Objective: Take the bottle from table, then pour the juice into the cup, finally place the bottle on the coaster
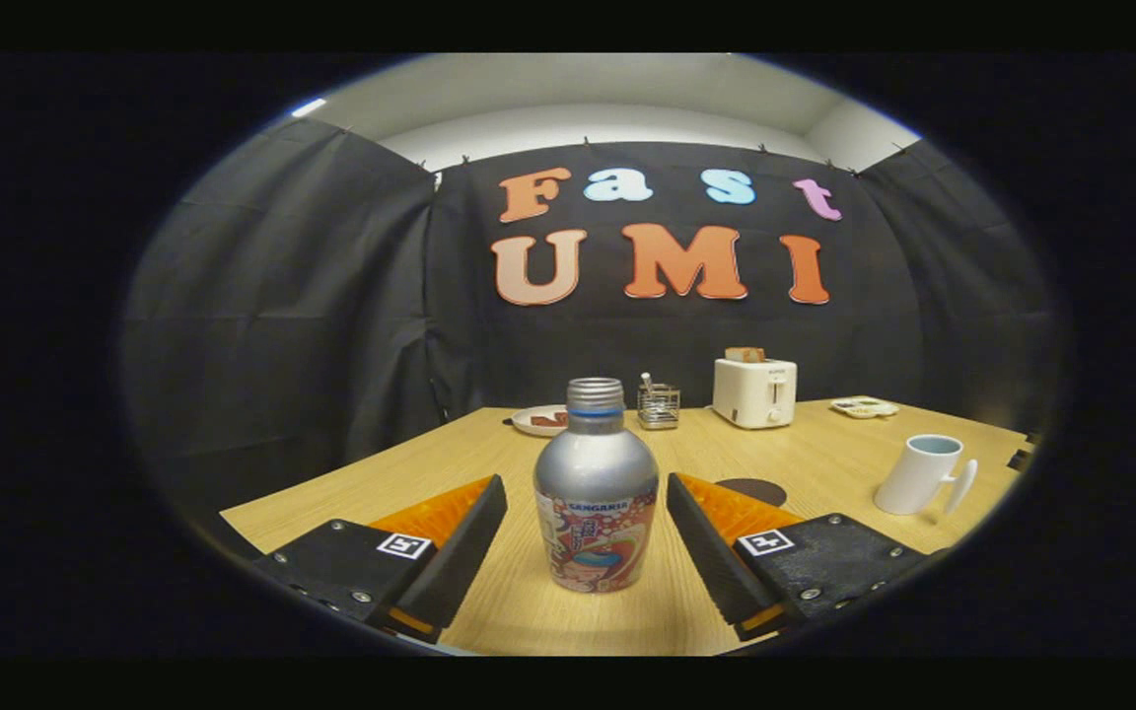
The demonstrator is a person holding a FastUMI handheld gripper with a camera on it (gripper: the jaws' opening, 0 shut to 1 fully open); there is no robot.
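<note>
A silver metal bottle [595, 488] with a colourful label and a threaded, capless neck stands upright on the wooden table [489, 463]. It sits between the two fingers of my gripper [588, 493], which is open, with a gap on each side of the bottle. The left finger [455, 552] and the right finger [716, 552] have black pads backed in orange. A white cup [918, 474] with a handle stands beyond the right finger, to the right. A dark round coaster [751, 490] lies on the table just past the right finger, between bottle and cup.
At the table's far edge stand a white toaster [754, 390] with bread in it, a wire holder [659, 405], a plate [540, 420] with food on the left and a small dish [864, 406] on the right. Black cloth walls close the booth behind.
</note>
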